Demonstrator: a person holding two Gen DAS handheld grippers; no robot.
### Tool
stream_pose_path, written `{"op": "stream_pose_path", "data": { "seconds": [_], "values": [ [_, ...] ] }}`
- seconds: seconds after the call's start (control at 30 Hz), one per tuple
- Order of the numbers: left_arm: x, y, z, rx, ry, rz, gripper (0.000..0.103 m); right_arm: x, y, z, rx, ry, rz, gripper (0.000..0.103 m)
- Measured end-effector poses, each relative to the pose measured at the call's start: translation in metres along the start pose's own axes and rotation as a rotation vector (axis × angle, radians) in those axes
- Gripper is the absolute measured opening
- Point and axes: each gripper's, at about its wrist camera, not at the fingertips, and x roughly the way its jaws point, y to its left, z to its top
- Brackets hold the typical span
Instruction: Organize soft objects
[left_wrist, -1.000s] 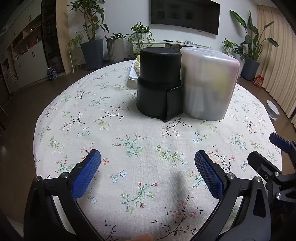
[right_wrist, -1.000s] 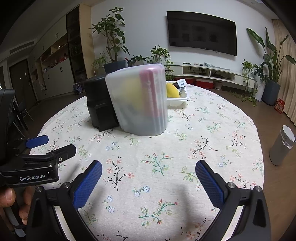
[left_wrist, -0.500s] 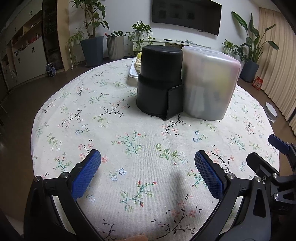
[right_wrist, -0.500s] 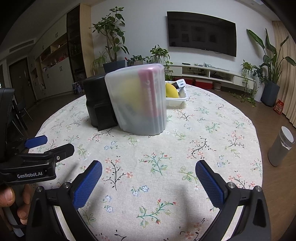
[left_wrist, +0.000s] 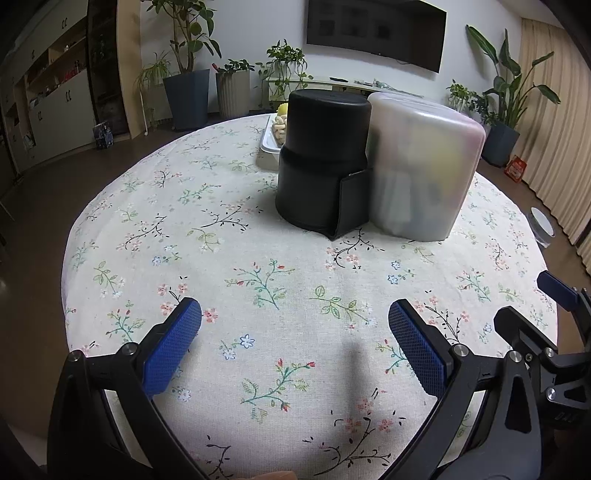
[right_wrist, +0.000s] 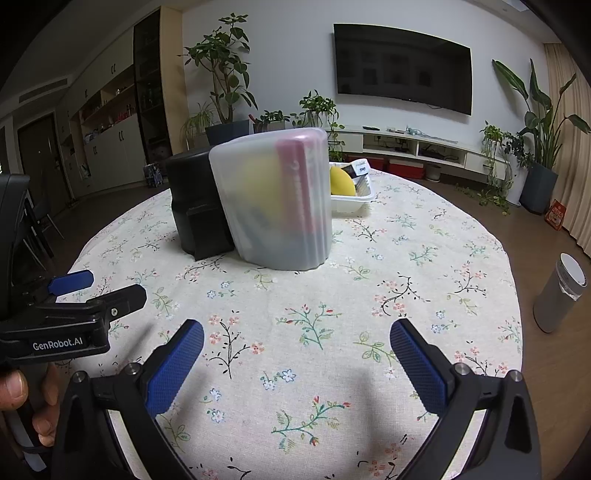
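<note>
A black round container (left_wrist: 321, 162) stands mid-table beside a frosted translucent container (left_wrist: 421, 166) that holds blurred yellow and pink items; both also show in the right wrist view, the black one (right_wrist: 192, 199) and the frosted one (right_wrist: 273, 199). A white tray (right_wrist: 351, 201) behind them holds a yellow soft object (right_wrist: 341, 181); its edge shows in the left wrist view (left_wrist: 269, 147). My left gripper (left_wrist: 293, 326) is open and empty over the near tablecloth. My right gripper (right_wrist: 295, 345) is open and empty, to the right of the left one.
The round table carries a floral tablecloth (left_wrist: 258, 280). A grey cylindrical bin (right_wrist: 559, 291) stands on the floor at the right. Potted plants and a TV cabinet line the far wall. The left gripper's body (right_wrist: 70, 317) shows in the right wrist view.
Both grippers have drifted slightly; the containers look a little nearer and the view has tilted a bit. Both stay open and empty.
</note>
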Motion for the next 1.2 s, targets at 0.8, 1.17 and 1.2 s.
{"op": "stream_pose_path", "data": {
  "seconds": [0.8, 1.17, 1.2],
  "values": [
    [0.0, 0.001, 0.0003, -0.007, 0.003, -0.004, 0.103, -0.0004, -0.0009, -0.0004, -0.003, 0.001, -0.003, 0.103],
    [0.0005, 0.0006, 0.0005, -0.005, 0.0, -0.009, 0.103, -0.0004, -0.0014, -0.0008, -0.004, 0.001, -0.004, 0.103],
    [0.0004, 0.0006, 0.0004, -0.004, 0.0, -0.008, 0.103, -0.0004, -0.0015, -0.0007, -0.005, 0.0, -0.006, 0.103]
  ]
}}
